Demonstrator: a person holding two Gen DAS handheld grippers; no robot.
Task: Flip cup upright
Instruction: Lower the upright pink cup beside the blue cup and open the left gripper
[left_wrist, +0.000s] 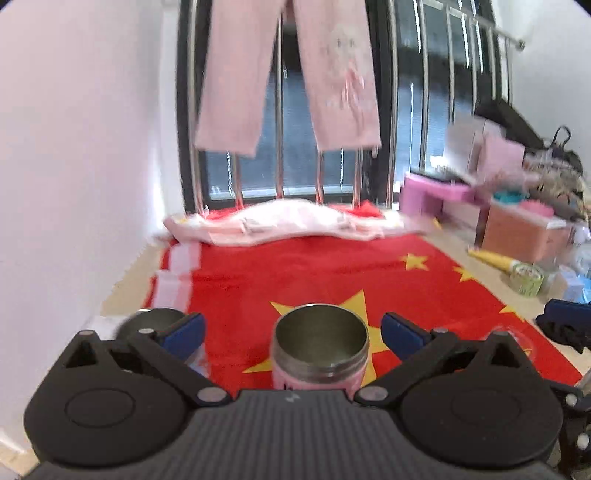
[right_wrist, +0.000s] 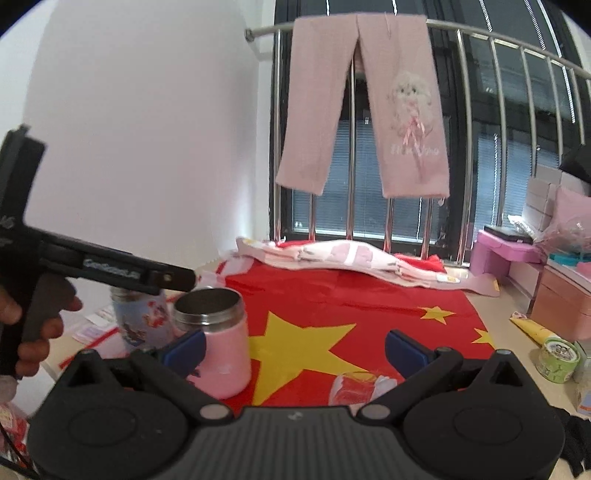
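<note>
A pink cup with a steel rim (left_wrist: 320, 350) stands upright on the red flag cloth (left_wrist: 295, 273), mouth up. My left gripper (left_wrist: 293, 334) is open, its blue pads on either side of the cup and apart from it. In the right wrist view the same pink cup (right_wrist: 214, 338) stands at the left, with the left gripper's black body (right_wrist: 110, 271) above it. My right gripper (right_wrist: 295, 349) is open and empty. A clear plastic cup (right_wrist: 356, 387) lies on its side on the flag between the right fingers.
A second steel-rimmed cup with a blue printed body (right_wrist: 138, 321) stands left of the pink one. Folded pink cloth (left_wrist: 295, 225) lies at the flag's far edge below a railing with hanging pink trousers (right_wrist: 364, 107). Boxes, a green tape roll (right_wrist: 556, 360) and clutter are on the right.
</note>
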